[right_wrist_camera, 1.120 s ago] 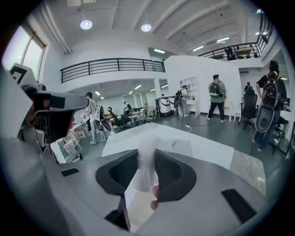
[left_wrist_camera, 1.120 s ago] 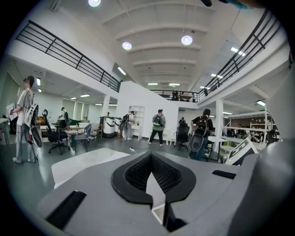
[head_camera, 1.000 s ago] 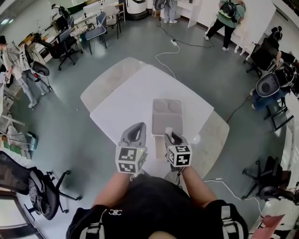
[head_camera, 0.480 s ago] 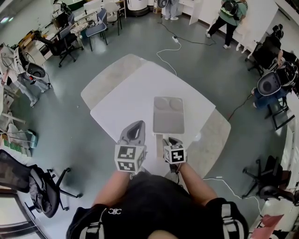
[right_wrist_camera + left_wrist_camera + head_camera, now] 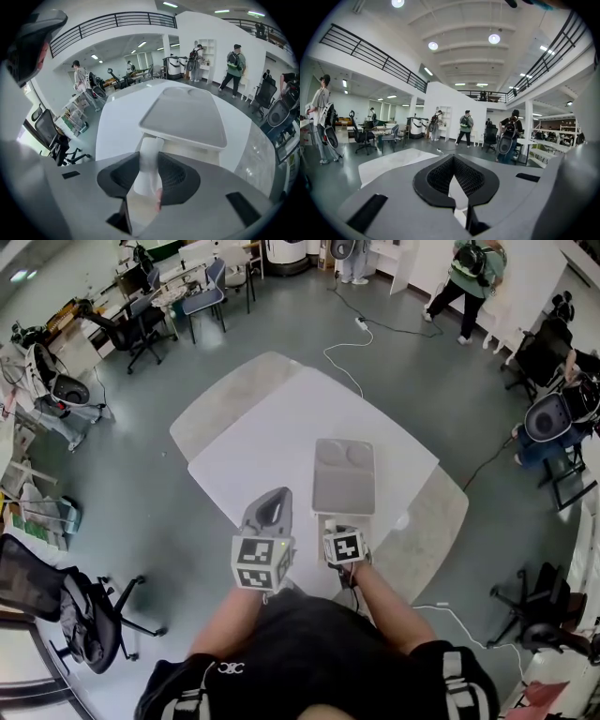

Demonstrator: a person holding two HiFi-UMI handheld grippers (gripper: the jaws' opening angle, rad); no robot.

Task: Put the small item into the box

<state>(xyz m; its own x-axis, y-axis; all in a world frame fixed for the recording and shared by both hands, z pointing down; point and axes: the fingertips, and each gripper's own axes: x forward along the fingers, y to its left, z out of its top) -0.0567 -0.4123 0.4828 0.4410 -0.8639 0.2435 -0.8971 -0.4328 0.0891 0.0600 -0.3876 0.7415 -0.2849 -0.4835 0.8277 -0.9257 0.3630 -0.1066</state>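
White table (image 5: 253, 456) fills the middle of the head view. Grey-topped box (image 5: 343, 486) sits on its right part, with two round dents at the far end of the top. Your left gripper (image 5: 273, 500) hangs over the near table edge, just left of the box, jaws together with nothing between them. Your right gripper (image 5: 337, 521) is at the box's near end, jaws clamped on the small white item (image 5: 149, 161), a stubby cylinder just short of the box, not inside it.
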